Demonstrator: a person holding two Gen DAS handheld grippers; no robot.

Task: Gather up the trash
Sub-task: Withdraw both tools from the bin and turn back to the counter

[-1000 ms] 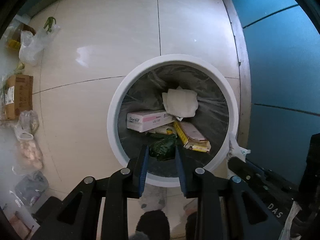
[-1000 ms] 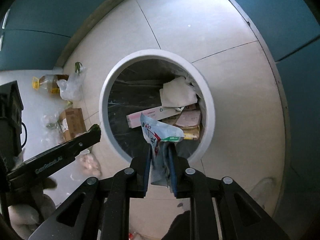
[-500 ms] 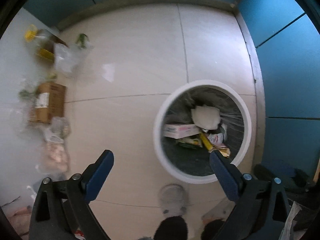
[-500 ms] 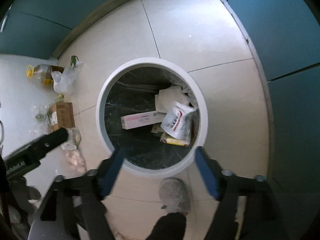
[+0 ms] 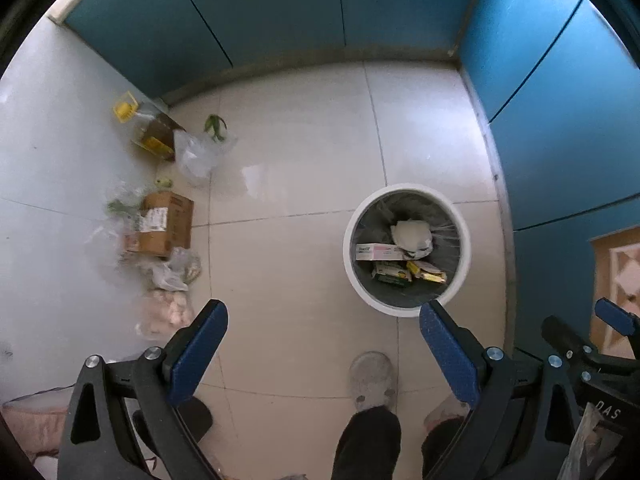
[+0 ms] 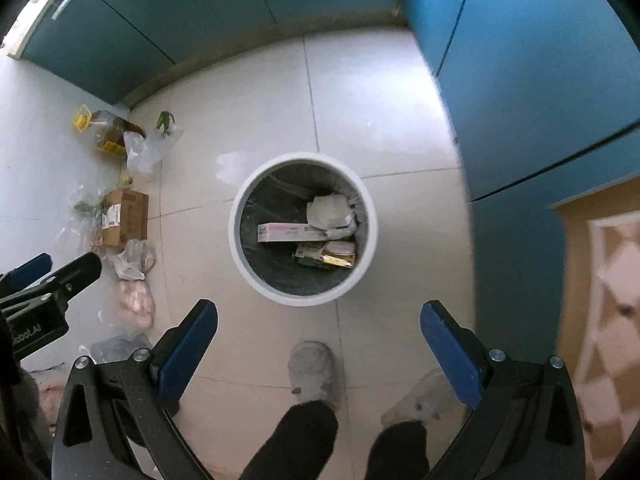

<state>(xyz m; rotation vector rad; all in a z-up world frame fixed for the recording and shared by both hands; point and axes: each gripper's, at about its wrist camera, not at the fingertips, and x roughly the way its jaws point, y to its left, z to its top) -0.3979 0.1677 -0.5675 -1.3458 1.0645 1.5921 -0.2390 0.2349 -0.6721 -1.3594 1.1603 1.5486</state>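
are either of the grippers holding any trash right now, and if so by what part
Nothing is held. The left gripper and the right gripper both stand wide open with bare floor between their fingers, above the white trash bin.

Kitchen corner: what I'm seeing around the job

I'm looking down on a pale tiled floor, with teal cabinets running along its far and right sides. At the left, an oil bottle is lying farthest off, a clear plastic bag touching it, a cardboard box sitting nearer. A grey slipper is standing at the near edge.
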